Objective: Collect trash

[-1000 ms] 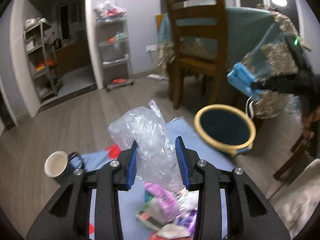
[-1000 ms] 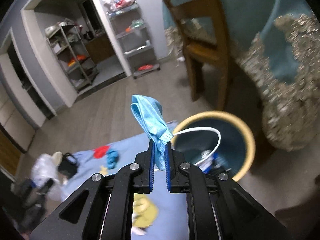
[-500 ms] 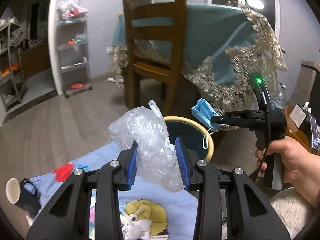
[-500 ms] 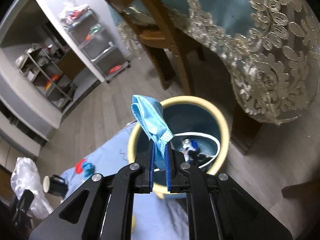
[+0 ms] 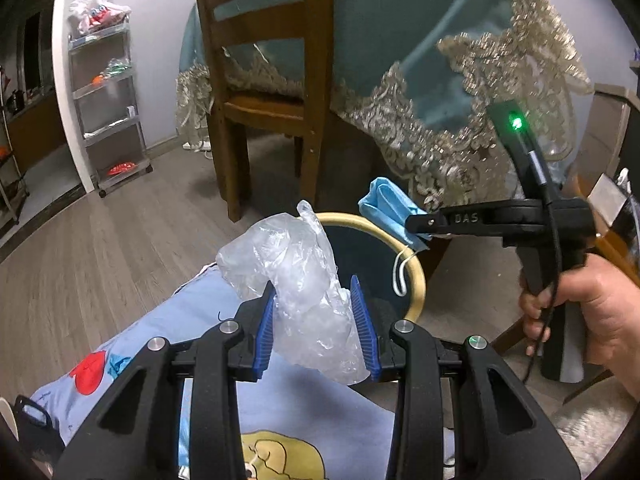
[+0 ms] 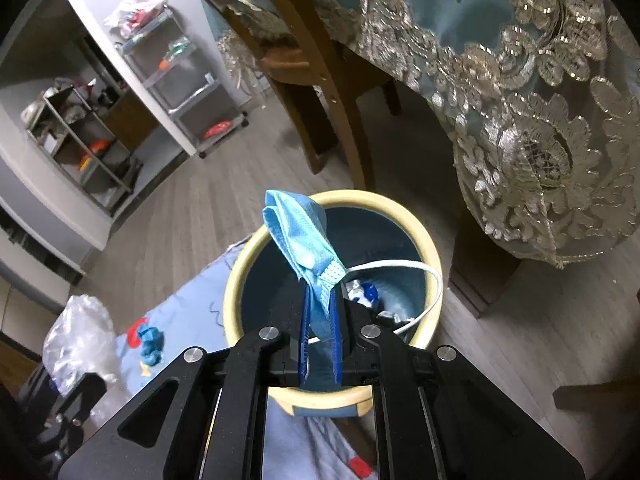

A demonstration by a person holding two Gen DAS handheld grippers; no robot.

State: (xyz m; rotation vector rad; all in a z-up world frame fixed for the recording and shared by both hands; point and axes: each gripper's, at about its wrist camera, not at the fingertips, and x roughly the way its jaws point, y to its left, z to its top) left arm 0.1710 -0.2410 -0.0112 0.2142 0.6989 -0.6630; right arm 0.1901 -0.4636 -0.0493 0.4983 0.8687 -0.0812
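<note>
Now R gripper (image 6: 320, 340) clamped on blue face mask (image 6: 298, 236) directly over the bin (image 6: 430, 248), ear loop dangling inside, L gripper (image 5: 316, 320) pinching crumpled clear plastic bag (image 5: 296, 256) near the rim; both light, limp, slippery-ish, so grip bunched mid-folds, not loose edges.

grippers: 2, left gripper (image 5: 316, 312) and right gripper (image 6: 320, 316)
plastic bag (image 5: 298, 276): 1, clear, crumpled
face mask (image 6: 300, 240): 1, blue
trash bin (image 6: 432, 252): 1, yellow rim
wooden chair (image 5: 272, 60): 1
shelf carts: 1 grey cart (image 5: 106, 100); 1 open rack (image 6: 80, 144)
floor mat (image 5: 192, 320): 1, light blue
hand (image 5: 592, 312): 1 in view
</note>
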